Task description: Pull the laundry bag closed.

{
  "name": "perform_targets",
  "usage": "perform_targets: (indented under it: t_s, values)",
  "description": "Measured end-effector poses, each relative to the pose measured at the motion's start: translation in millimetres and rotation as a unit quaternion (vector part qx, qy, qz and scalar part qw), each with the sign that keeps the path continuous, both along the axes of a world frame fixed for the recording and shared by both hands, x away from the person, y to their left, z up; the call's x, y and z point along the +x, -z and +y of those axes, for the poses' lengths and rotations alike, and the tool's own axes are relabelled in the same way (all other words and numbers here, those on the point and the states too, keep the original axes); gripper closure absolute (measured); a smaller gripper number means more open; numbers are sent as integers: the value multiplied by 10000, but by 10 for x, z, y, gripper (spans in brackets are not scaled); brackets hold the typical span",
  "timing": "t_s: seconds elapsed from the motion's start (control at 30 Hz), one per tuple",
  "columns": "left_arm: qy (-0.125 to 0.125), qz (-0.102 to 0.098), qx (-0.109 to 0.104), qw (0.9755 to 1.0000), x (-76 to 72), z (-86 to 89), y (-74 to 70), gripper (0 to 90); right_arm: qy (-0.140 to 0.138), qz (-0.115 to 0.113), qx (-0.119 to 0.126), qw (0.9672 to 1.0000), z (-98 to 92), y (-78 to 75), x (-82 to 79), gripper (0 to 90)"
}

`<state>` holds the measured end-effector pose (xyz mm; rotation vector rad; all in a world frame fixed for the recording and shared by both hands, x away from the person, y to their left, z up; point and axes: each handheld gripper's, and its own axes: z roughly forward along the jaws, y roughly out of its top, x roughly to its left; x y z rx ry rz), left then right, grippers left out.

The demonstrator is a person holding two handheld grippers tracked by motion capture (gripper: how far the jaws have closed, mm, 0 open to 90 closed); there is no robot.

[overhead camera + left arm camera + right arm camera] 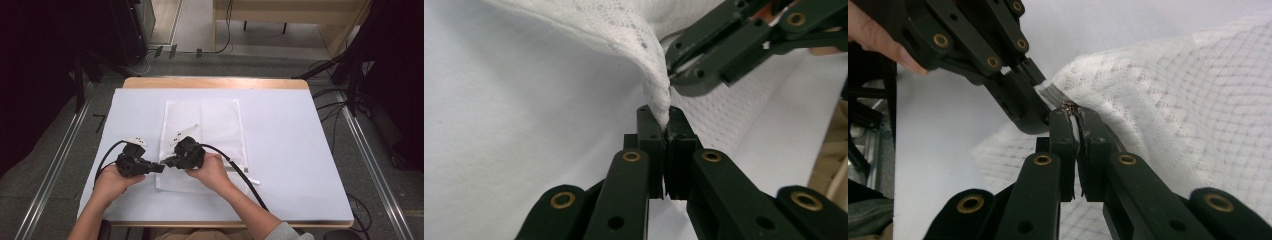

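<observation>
We see the white mesh bag (pixel 202 142) lying flat on the white table cover (pixel 290 150), its near left corner lifted. The left gripper (pixel 665 131) has its jaws clamped on that pinched corner. The right gripper (pixel 1074 120), just beside it, is clamped on the bag's edge at a small metal piece, perhaps the zipper pull (pixel 1066 105). The 2 grippers nearly touch.
</observation>
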<state>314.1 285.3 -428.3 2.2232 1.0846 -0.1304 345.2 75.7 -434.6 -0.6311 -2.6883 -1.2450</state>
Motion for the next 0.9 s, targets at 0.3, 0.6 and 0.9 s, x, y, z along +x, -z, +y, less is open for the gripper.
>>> perform_targets:
  t_s: [0.3,0.6,0.9]
  values:
    - [-18,-109,-88,9999,-3,98,7,889,151,160,-55,9997,-134,46,78,883]
    - [1,-135,-19,9999,-14,96,13,888,123,110,-176,9997,-182,80,83,882]
    - [39,-140,-36,9999,-19,85,23,885,163,209,-203,9994,-322,89,117,881]
